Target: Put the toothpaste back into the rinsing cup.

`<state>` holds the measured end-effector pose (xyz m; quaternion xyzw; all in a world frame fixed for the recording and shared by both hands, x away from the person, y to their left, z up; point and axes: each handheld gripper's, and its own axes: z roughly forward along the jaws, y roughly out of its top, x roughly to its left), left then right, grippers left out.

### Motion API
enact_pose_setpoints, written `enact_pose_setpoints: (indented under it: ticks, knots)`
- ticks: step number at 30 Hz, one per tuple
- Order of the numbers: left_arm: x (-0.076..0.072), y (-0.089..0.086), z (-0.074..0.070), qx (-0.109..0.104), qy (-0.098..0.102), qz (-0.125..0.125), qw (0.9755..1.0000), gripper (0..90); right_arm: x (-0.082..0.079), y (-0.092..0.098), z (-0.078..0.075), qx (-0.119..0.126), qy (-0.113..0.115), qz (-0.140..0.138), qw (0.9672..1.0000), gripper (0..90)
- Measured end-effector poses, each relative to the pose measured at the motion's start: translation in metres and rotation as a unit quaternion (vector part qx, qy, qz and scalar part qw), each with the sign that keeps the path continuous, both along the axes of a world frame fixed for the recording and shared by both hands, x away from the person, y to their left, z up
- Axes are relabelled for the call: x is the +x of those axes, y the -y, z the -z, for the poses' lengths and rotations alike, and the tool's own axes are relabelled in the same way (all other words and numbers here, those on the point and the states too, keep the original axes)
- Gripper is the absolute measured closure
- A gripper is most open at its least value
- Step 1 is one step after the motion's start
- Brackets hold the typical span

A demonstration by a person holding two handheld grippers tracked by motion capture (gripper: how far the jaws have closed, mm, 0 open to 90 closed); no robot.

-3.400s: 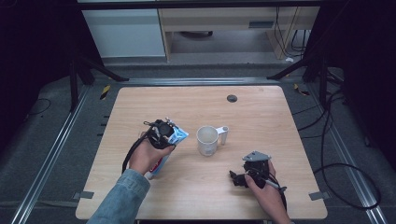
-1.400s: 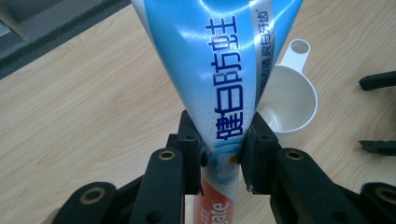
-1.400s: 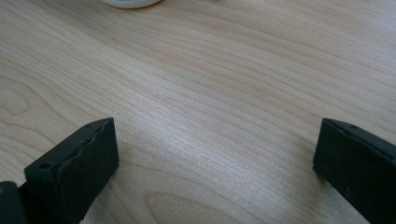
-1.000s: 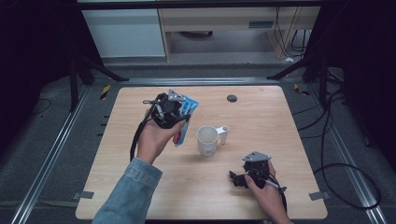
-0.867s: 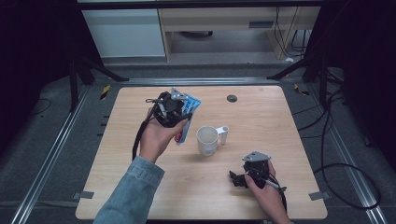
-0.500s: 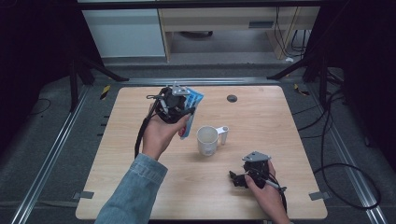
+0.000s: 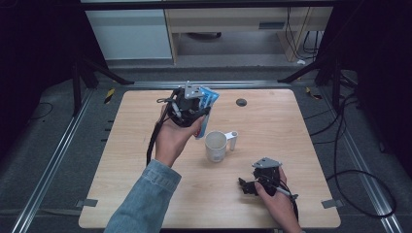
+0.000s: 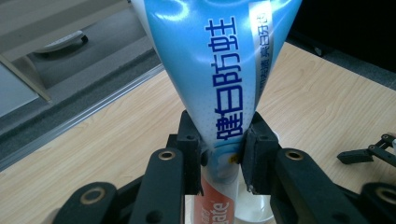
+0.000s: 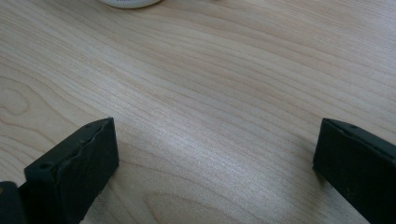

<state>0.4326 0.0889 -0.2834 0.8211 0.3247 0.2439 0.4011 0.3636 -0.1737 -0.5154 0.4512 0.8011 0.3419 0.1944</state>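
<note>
Two grippers are in play, and I have the left gripper (image 7: 190, 104) raised above the bench (image 7: 272, 126), its fingers (image 8: 259, 154) clenched on a blue toothpaste tube (image 8: 219, 79) near its lower end, the broad crimped end pointing up and away in the left gripper view. From the high view the tube (image 7: 204, 104) hangs tilted, its lower end just up and left of the white mug (image 7: 216, 145), which stands upright near the middle of the bench with its handle turned to the right. I judge the step in hand to be dropping the tube into the mug, and the tube is not yet over the rim. To do it well I would bring the lower end squarely over the mouth, swing the tube closer to upright, and lower it until the end is inside before easing the grip (letting go early would likely tip it over the rim or knock the mug). A glossy tube can slide between the pads, so I would keep the squeeze firm and the motion slow. My right gripper (image 7: 260, 177) rests low on the bench, near its front right, fingers (image 9: 74, 163) spread wide with nothing between them, well apart from the mug; it could steady the mug if it starts to shift.
</note>
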Motion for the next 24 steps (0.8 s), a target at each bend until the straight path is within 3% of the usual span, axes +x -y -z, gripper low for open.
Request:
enact_pose_setpoints:
  ticks: [3,6,14,24]
  knots:
    - [0.0,0.002,0.0,0.005,0.008,0.002,1.0,71.6,0.0,0.0,0.0,0.0,0.0,0.0,1.0,0.3]
    - [-0.001,0.008,0.0,-0.005,0.006,0.004,1.0,71.6,0.0,0.0,0.0,0.0,0.0,0.0,1.0,0.3]
    - [-0.007,0.018,-0.001,-0.007,0.034,0.007,0.9994,71.7,0.0,0.0,0.0,0.0,0.0,0.0,1.0,0.3]
    - [-0.008,0.024,0.0,-0.007,0.041,0.007,0.9991,71.8,0.0,0.0,0.0,0.0,0.0,0.0,1.0,0.3]
